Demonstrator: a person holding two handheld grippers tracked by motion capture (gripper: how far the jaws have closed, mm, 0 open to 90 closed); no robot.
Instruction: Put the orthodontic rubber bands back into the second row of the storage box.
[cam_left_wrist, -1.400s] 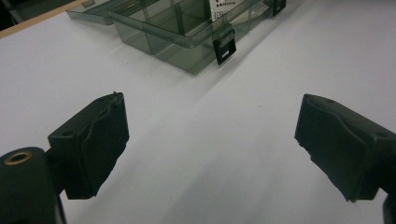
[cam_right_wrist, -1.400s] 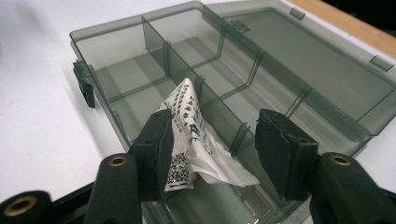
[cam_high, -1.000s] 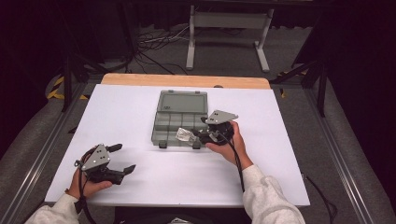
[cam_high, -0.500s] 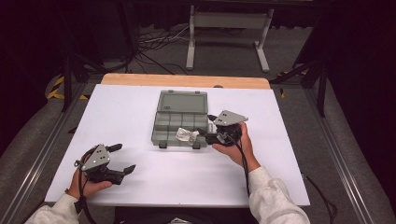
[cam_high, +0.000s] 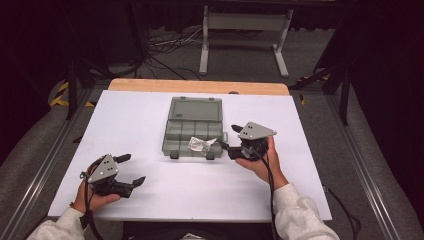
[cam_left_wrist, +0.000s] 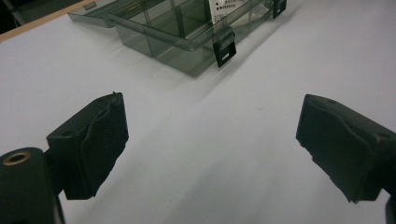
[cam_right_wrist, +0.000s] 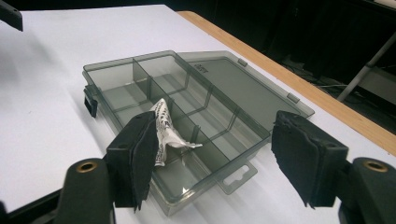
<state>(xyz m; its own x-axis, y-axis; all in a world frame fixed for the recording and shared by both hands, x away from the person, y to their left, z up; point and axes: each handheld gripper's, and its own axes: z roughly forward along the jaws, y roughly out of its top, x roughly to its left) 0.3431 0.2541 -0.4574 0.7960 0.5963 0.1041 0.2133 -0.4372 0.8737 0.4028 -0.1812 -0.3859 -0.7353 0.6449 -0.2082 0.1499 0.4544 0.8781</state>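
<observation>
1. We see a grey transparent organizer box (cam_high: 192, 132) lying open on the white table (cam_high: 130, 115), its lid flat toward 12 o'clock
2. A small white crumpled packet (cam_high: 201, 144) lies in the front row of compartments, at the 5 o'clock part of the box; in the right gripper view the packet (cam_right_wrist: 169, 133) leans on a divider
3. The right gripper (cam_high: 229, 140) is at 3 o'clock of the box, just beside its right edge, and it points toward the packet
4. Its jaws have just been opening and now stand spread; the pads press on nothing, and in the right gripper view the packet shows partly behind one pad, apart from it
5. The left gripper (cam_high: 131, 170) rests at 7 o'clock of the box, well apart from it, held in the left hand (cam_high: 92, 197)
6. Its jaws are spread wide and only bare table shows between them in the left gripper view, with the box (cam_left_wrist: 187, 32) at 12 o'clock
</observation>
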